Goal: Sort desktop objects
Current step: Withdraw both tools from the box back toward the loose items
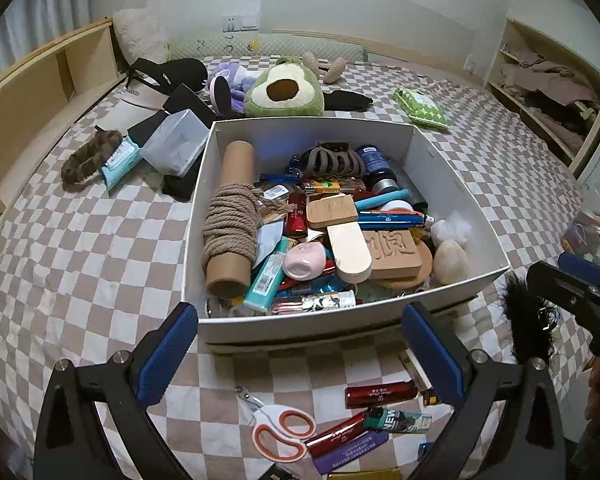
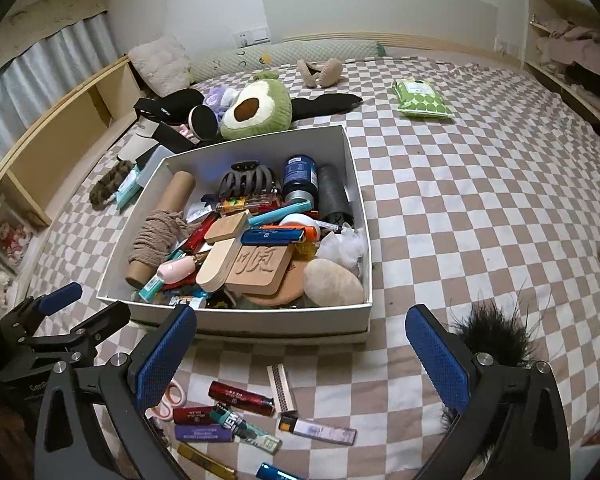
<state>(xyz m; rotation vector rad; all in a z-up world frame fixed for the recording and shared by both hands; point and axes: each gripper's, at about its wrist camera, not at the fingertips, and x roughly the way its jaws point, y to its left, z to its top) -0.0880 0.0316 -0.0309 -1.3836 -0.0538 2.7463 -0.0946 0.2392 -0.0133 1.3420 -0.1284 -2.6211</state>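
Note:
A white box (image 1: pixel 308 328) (image 2: pixel 284 320) sits on the checked bedspread, piled with small items: a rope-wound cardboard tube (image 1: pixel 230 216) (image 2: pixel 160 232), wooden blocks, pens, a hair claw and a blue bottle. In front of it lie scissors (image 1: pixel 280 428), a red tube (image 1: pixel 380 394) (image 2: pixel 240 398), lighters and a matchbox. My left gripper (image 1: pixel 300 344) (image 2: pixel 88 306) hovers open over these loose items, short of the box's near wall, nothing between its blue pads. My right gripper (image 2: pixel 300 360) (image 1: pixel 564 276) stands beside it on the right, equally wide open and holding nothing.
A black furry item (image 1: pixel 520 320) (image 2: pixel 488 332) lies by the right gripper. Behind the box are an avocado plush (image 1: pixel 284 92) (image 2: pixel 256 110), a clear plastic container (image 1: pixel 176 142) and a green wipes pack (image 1: pixel 420 106) (image 2: pixel 420 98). Wooden shelves (image 1: pixel 40 92) line the left side.

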